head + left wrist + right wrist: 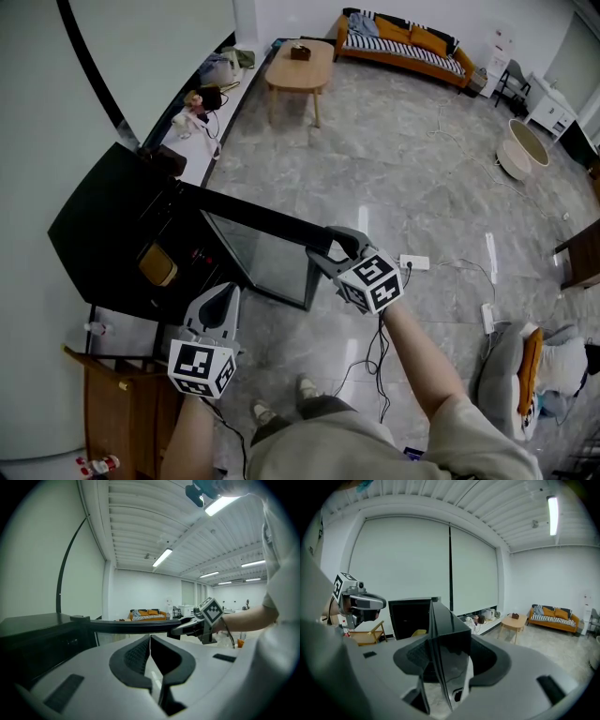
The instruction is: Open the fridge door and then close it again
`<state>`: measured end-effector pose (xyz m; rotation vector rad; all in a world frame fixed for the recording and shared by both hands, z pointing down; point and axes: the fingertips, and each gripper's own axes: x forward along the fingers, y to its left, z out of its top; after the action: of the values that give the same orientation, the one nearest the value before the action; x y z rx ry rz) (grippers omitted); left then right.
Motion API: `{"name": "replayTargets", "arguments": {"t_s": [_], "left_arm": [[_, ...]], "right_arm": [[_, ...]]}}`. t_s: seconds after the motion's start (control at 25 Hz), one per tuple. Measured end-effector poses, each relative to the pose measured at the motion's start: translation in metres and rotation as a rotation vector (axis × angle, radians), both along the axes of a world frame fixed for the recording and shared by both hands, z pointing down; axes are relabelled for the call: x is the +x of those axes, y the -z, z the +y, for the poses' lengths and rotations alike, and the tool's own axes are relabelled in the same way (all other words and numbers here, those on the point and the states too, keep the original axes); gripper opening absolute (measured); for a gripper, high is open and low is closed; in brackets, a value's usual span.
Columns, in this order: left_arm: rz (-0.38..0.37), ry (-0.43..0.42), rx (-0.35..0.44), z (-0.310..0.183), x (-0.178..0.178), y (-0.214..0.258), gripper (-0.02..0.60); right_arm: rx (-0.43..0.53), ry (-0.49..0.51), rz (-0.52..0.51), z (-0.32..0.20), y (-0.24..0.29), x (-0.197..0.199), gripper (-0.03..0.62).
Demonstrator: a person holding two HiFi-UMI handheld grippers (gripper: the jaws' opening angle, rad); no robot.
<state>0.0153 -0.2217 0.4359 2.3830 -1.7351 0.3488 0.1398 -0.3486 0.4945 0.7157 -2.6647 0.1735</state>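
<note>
Head view shows us the black fridge (98,239) standing at the left on the floor (394,178), its fridge door (267,261) swung wide open towards the right, with our right tool (325,251) at the door's free right edge. Right gripper view shows that edge standing upright between the jaws, which grip it with a pad against each face. Our left tool (221,298) hangs just on the near side of the open fridge, apart from the door, its jaws pressed together with nothing between them.
</note>
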Motion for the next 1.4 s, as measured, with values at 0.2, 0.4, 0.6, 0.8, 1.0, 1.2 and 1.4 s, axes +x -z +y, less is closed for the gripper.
{"name": "replayTargets", "arguments": {"t_s": [0.2, 0.4, 0.6, 0.8, 1.0, 1.2, 1.4], "left_arm": [[0.001, 0.009, -0.003, 0.005, -0.005, 0.000, 0.008], [0.004, 0.019, -0.001, 0.014, -0.012, 0.001, 0.008], [0.005, 0.030, -0.006, 0.025, -0.021, -0.001, 0.008], [0.003, 0.030, -0.012, 0.039, -0.028, -0.002, 0.008], [0.002, 0.034, -0.013, 0.055, -0.037, -0.002, 0.008], [0.002, 0.040, -0.011, 0.070, -0.049, -0.001, 0.008], [0.000, 0.054, -0.011, 0.092, -0.059, -0.001, 0.008]], "right_arm": [[-0.009, 0.008, 0.014, 0.006, 0.000, -0.002, 0.224], [-0.015, 0.014, 0.025, 0.019, 0.000, -0.004, 0.224], [-0.023, 0.022, 0.024, 0.034, 0.001, -0.009, 0.224], [-0.030, 0.021, 0.021, 0.052, 0.002, -0.015, 0.224], [-0.038, 0.039, 0.022, 0.076, 0.002, -0.025, 0.222], [-0.046, 0.054, 0.023, 0.100, 0.002, -0.041, 0.222], [-0.048, 0.072, 0.032, 0.127, 0.003, -0.058, 0.221]]}}
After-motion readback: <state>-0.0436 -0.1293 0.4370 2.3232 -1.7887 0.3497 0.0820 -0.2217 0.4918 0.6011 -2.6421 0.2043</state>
